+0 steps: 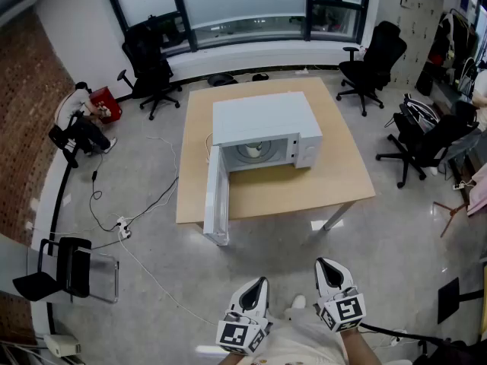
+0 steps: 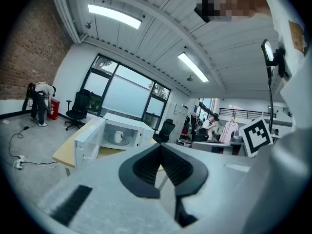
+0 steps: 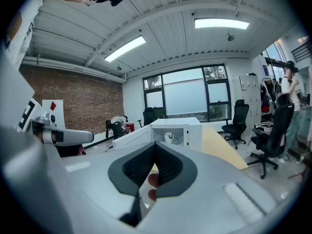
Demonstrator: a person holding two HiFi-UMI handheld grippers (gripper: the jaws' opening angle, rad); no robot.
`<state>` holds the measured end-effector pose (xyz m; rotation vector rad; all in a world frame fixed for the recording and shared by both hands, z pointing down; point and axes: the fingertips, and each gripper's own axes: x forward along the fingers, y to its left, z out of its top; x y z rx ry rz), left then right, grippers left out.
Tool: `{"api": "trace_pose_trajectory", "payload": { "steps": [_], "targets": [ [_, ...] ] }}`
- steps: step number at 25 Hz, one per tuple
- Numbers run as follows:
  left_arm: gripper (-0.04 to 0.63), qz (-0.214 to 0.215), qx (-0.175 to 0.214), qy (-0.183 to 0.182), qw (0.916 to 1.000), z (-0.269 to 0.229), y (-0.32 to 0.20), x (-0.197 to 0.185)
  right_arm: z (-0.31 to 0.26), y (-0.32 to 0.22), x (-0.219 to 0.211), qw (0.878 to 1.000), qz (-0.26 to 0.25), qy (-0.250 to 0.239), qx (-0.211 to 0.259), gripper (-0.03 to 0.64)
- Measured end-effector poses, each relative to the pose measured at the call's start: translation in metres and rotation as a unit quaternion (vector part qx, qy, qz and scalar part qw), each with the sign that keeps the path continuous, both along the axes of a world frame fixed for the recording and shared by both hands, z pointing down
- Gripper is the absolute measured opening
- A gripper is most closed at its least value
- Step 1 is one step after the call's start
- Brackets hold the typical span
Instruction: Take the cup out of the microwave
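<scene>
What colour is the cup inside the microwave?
The cup is white, like the microwave; it shows best in the right gripper view.

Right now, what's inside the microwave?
A white cup stands on the turntable inside the microwave, whose door is open. Whether the cup holds anything cannot be seen, because its wall hides the inside.
</scene>
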<state>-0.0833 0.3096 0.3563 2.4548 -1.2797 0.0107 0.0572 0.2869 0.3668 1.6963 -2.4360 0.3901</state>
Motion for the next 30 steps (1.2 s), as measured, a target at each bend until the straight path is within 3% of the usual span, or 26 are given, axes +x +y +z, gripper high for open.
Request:
{"api": "trace_pose_trajectory", "payload": {
  "steps": [3,7,15,23,27,30],
  "targets": [
    [0.0,0.016,0.019,-0.013,0.9996,-0.004,-0.007,0.018,0.003,-0.006,-0.008,1.0,-0.013,-0.023,0.007,0.006],
    [0.0,0.029,0.01,-0.005,0.9995,-0.003,-0.009,0.034,0.004,-0.001,-0.015,0.999,-0.022,-0.026,0.007,0.006],
    [0.001,0.013,0.0,-0.003,0.9999,-0.002,-0.007,0.032,0.009,0.012,-0.035,0.995,-0.083,-0.045,-0.011,0.008],
    [0.002,0.01,-0.014,0.001,0.9999,0.003,0.003,0.056,0.0,0.016,0.018,0.999,-0.029,-0.03,0.026,0.008],
    [0.002,-0.013,-0.02,0.0,0.9997,0.0,0.008,0.061,0.014,0.022,0.034,0.998,-0.06,-0.022,-0.013,0.008],
    [0.002,-0.034,-0.019,0.001,0.9992,0.006,0.01,0.066,0.022,0.019,0.05,0.998,-0.067,-0.017,-0.009,0.008]
  ]
}}
